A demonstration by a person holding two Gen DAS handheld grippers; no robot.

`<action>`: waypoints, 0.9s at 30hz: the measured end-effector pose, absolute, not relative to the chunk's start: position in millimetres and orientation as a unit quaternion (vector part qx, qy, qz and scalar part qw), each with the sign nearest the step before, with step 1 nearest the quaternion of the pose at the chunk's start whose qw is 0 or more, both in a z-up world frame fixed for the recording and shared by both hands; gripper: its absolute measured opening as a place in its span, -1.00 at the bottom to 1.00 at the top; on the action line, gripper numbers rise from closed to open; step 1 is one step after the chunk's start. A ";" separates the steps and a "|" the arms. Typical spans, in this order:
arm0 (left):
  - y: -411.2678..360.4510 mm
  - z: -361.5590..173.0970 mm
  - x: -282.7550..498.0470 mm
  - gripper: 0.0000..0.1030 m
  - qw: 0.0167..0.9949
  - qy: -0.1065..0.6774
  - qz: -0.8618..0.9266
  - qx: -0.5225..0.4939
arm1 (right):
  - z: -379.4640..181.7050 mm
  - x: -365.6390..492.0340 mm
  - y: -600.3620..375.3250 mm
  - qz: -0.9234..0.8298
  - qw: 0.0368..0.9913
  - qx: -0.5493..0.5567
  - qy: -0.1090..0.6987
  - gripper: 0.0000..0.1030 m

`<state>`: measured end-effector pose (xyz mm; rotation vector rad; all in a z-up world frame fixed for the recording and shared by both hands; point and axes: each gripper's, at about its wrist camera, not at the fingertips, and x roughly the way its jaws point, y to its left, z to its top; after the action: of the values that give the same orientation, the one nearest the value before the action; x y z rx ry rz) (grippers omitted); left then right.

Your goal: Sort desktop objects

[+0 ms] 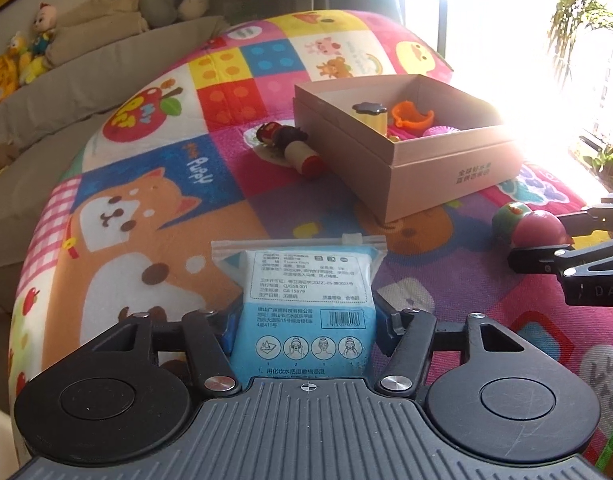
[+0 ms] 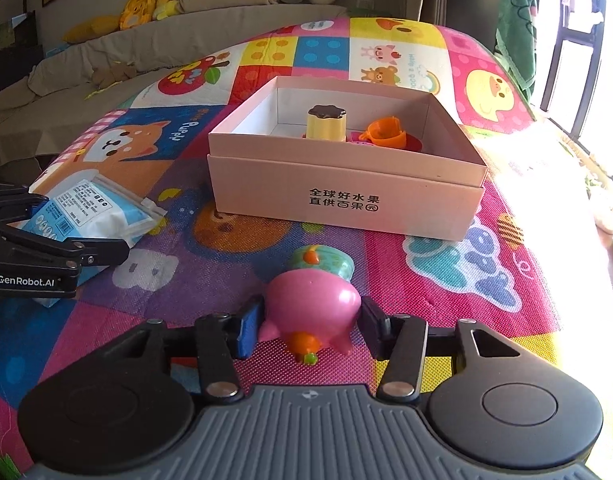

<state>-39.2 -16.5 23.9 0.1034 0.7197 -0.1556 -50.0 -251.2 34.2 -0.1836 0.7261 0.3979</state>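
Holding pudding toy (image 2: pixel 326 123) and orange cup (image 2: pixel 386 130), pink box (image 2: pixel 346 196), left tongs (image 1: pixel 306 316) grasping packet (image 1: pixel 302 292), right tongs (image 2: pixel 308 320) grasping pig toy (image 2: pixel 312 304)

The patchwork play mat (image 2: pixel 446 264) is carrying everything here, its cartoon squares lying flat. The pink cardboard box (image 2: pixel 338 200) is sitting directly on it, toward the far side. A small doll (image 1: pixel 294 146) is lying on its side just beside the box's left wall. The blue-and-white packet (image 1: pixel 306 304) and the pink toy (image 2: pixel 312 312) are sitting nearer, well apart.
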 end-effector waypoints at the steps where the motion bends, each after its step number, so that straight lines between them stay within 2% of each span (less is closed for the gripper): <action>1: -16.2 31.0 -40.4 0.23 0.932 0.348 -0.088 0.040 | 41.5 -50.4 -255.0 0.196 0.913 -0.084 0.347 -0.05; 9: -46.0 131.0 -2.0 0.20 0.965 0.214 -0.152 0.023 | 148.4 -41.5 -291.6 0.174 0.960 -0.049 0.215 -0.06; 11: -59.6 146.5 22.5 0.20 0.967 0.199 -0.157 0.020 | 166.8 -33.9 -295.5 0.156 0.968 -0.052 0.188 -0.06; 14: -79.0 156.8 68.8 0.22 0.963 0.216 -0.159 0.006 | 181.7 -20.3 -297.7 0.146 0.973 -0.052 0.172 -0.06; 19: -76.4 136.0 112.5 0.46 0.952 0.271 -0.137 -0.035 | 183.1 4.7 -302.1 0.128 0.973 -0.058 0.181 -0.06; 21: -65.9 121.6 102.9 0.68 0.951 0.273 -0.135 -0.047 | 177.7 10.5 -305.1 0.127 0.972 -0.058 0.191 -0.06; 27: -33.2 71.9 59.5 0.75 0.951 0.291 -0.093 -0.049 | 153.2 46.6 -301.0 0.146 0.956 -0.032 0.253 -0.06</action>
<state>59.5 -33.2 71.8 -0.0990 0.5916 -0.1895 46.6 -301.0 153.2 -0.0642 0.5143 0.2958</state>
